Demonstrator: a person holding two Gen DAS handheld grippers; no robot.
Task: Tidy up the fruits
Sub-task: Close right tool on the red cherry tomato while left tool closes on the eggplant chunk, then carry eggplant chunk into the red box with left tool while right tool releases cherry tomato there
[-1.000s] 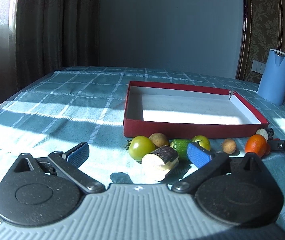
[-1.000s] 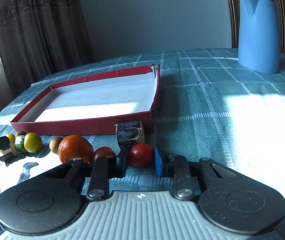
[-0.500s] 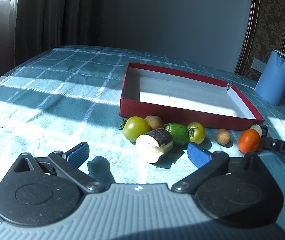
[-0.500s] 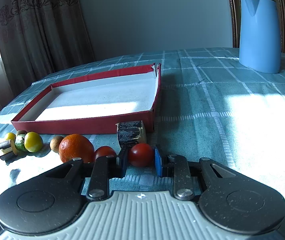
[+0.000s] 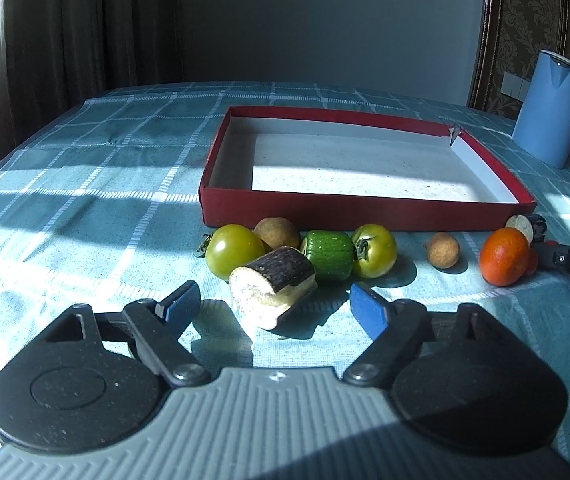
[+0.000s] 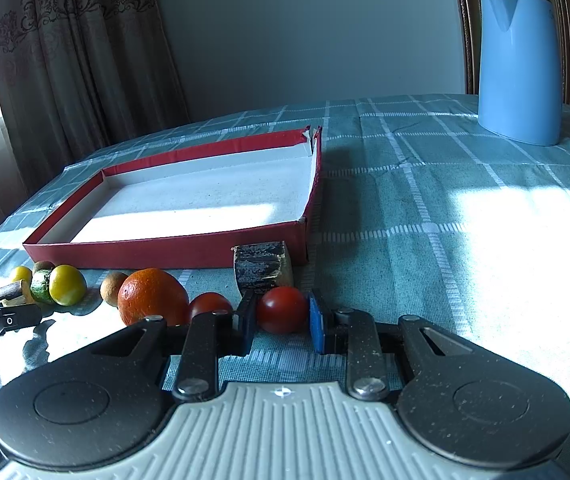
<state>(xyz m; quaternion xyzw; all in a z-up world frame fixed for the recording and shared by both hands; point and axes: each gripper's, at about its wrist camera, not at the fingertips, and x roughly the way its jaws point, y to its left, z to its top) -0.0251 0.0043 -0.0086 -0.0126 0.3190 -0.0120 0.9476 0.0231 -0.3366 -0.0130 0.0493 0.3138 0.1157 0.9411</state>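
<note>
Red tomato point(image 6: 283, 309) sits pinched in the right gripper point(image 6: 281, 320). Left gripper point(image 5: 273, 306), jaws just narrowing, straddles the dark-skinned chunk point(image 5: 273, 290) without contact; second tomato point(image 6: 209, 306) partly hidden.

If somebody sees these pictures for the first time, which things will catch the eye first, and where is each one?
First the shallow red box, empty, in the middle of the checked tablecloth, with a row of small fruits along its near wall. Then the right gripper, shut on a red tomato beside the orange. The tall blue jug stands far back on the right.
</note>
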